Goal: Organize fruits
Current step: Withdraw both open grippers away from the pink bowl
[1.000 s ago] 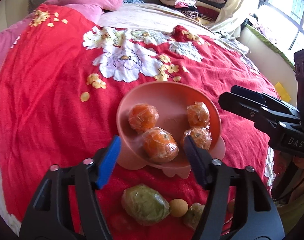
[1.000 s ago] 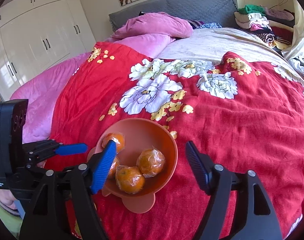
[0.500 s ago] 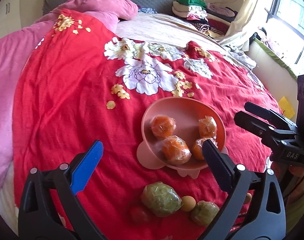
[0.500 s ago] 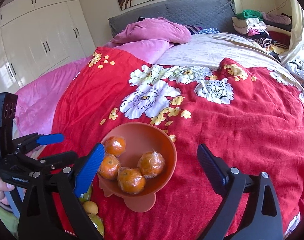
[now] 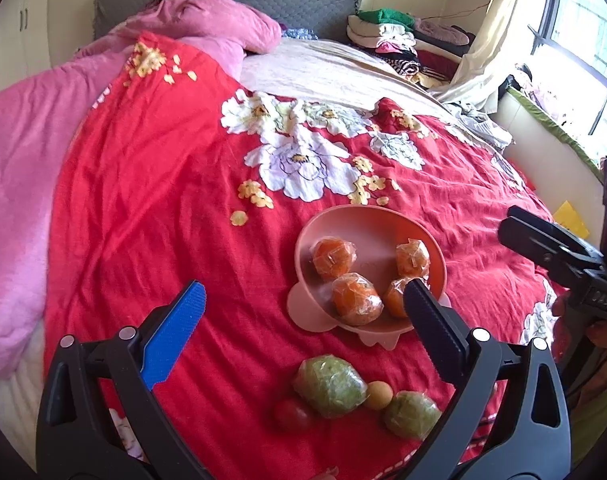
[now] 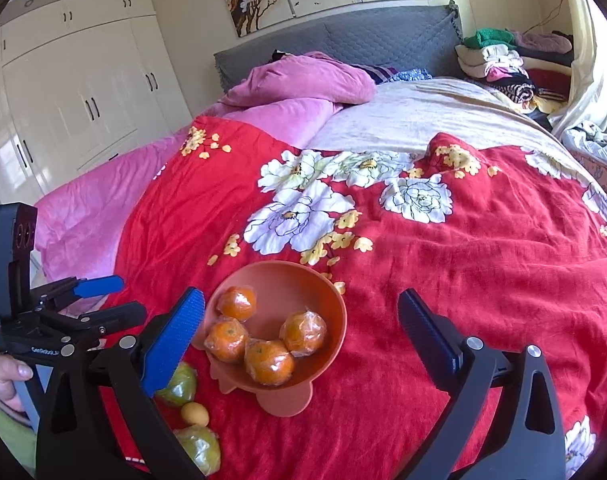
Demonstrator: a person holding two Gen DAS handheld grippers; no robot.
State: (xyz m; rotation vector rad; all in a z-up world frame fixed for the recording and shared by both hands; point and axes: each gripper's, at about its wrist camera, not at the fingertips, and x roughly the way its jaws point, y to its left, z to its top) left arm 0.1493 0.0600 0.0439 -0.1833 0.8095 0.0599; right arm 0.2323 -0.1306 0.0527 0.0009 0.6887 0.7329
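Observation:
A pink-orange bowl (image 5: 367, 220) on the red bedspread holds several plastic-wrapped oranges (image 5: 334, 258); it also shows in the right wrist view (image 6: 327, 292). In front of it lie two wrapped green fruits (image 5: 330, 385), a small yellow fruit (image 5: 378, 395) and a small red fruit (image 5: 292, 414). My left gripper (image 5: 303, 308) is open and empty, above and behind the bowl's near left side. My right gripper (image 6: 299, 316) is open and empty, above the bowl's near right side. The green fruits (image 6: 180, 384) sit at lower left in the right wrist view.
The red flowered bedspread (image 5: 163, 184) covers the bed. A pink quilt (image 5: 19, 168) lies along the left, a pink pillow (image 6: 303, 80) at the head. Folded clothes (image 6: 499, 60) are stacked at the far right. White wardrobes (image 6: 75, 92) stand on the left.
Both grippers have pulled back and risen away from the bowl, and both jaws have opened wider. The bowl and fruits have not moved.

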